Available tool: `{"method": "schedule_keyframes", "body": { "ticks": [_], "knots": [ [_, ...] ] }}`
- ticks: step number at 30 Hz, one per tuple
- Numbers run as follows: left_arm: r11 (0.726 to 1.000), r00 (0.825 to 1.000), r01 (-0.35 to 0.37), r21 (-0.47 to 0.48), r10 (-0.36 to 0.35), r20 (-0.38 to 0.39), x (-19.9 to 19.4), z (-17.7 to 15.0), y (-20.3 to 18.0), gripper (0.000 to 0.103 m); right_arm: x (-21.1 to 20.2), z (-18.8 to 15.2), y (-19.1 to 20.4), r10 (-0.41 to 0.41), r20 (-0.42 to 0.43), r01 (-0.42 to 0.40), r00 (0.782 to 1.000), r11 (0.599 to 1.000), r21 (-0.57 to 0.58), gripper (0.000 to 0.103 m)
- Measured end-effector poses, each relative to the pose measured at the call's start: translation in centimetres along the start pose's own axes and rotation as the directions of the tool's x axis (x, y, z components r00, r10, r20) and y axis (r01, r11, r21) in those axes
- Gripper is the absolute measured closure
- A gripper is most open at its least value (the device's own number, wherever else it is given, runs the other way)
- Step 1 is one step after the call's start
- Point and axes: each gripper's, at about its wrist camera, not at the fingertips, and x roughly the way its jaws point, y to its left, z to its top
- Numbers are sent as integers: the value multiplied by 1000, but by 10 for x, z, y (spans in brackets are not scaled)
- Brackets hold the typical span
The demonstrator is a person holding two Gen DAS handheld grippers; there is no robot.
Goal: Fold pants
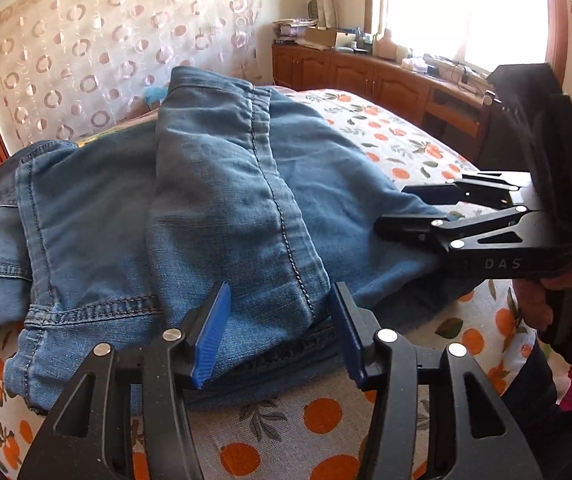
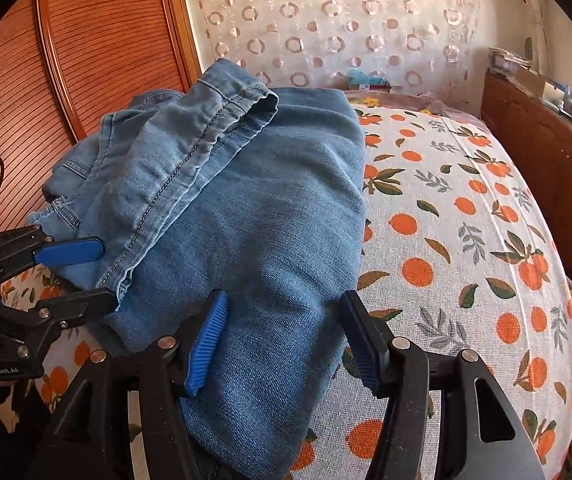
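Jeans [image 1: 221,208] folded into a stack on bed sheet [image 1: 386,136], leg hems at 12 o'clock in left wrist view. Left gripper [image 1: 281,332] spread, pads astride near edge, pinching nothing. Right gripper [image 2: 281,340] likewise spread over near fold at 6 o'clock, empty. Judged step: release after a fold. Withdraw both grippers straight back, clear of denim, to avoid dragging top layer; then square the loose hems. Surface: orange-print sheet, soft, likely yielding. Room: patterned curtain [image 2: 326,28] at 12 o'clock, wooden cabinets [image 1: 366,72] at 2 o'clock beneath bright window [image 1: 462,12].
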Motion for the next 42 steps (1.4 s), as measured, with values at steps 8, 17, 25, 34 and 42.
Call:
{"method": "schedule_keyframes", "body": {
  "ticks": [8, 17, 25, 34, 42],
  "knots": [
    [998, 999, -37, 47, 37, -1, 4, -4, -3, 62, 2, -14, -2, -8, 1, 8, 1000, 1000, -5, 43],
    [982, 989, -58, -179, 82, 127, -47, -3, 60, 87, 6, -14, -5, -28, -8, 28, 1000, 998, -51, 43],
    [962, 992, -75, -263, 99, 77, -53, -26, 100, 86, 9, -13, -6, -29, -19, 28, 999, 998, -58, 41],
    [964, 989, -110, -240, 130, 66, -60, -37, 91, 75, 10, -12, -6, -21, -24, 19, 999, 998, -60, 38],
    [962, 979, -147, -230, 175, 108, -84, -22, 92, 53, 9, -14, -6, -23, -22, 22, 999, 998, -61, 38]
  ]
}}
